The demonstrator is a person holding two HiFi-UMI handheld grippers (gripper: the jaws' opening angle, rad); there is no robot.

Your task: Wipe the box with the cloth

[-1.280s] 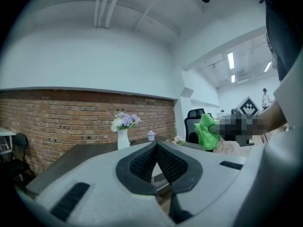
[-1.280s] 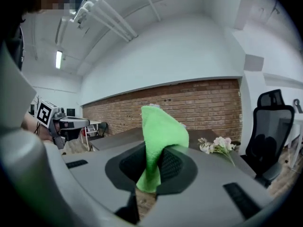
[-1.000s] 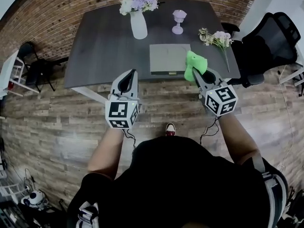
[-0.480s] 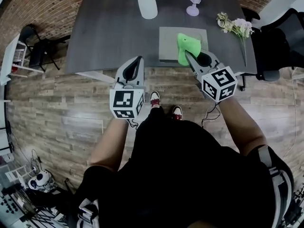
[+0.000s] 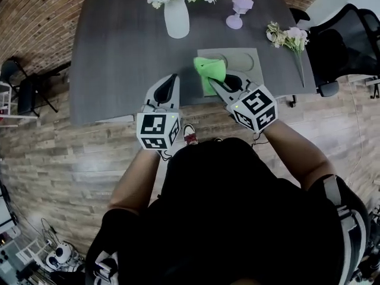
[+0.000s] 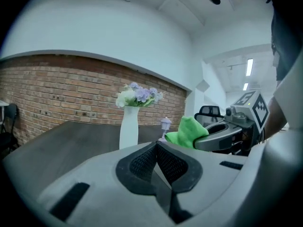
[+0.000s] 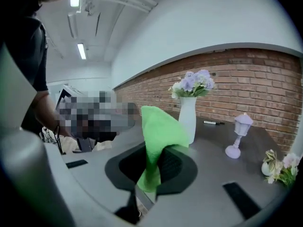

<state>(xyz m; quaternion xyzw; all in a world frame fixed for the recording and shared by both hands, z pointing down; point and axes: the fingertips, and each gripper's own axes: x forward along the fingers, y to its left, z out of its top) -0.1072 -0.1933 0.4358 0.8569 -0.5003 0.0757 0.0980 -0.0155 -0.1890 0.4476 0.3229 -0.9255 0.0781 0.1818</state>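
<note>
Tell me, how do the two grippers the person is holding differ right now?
The right gripper is shut on a green cloth; the left gripper is shut with nothing between its jaws. The right gripper reaches over the grey box, while the left gripper points at bare table beside that box. Both are grey and carry a cube with square markers.

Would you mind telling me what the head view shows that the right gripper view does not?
Only the head view shows the grey box and the office chair. Only the right gripper view shows the ceiling lights and a black pen. Both show the green cloth in the right gripper, the white vase and the purple lantern.
</note>
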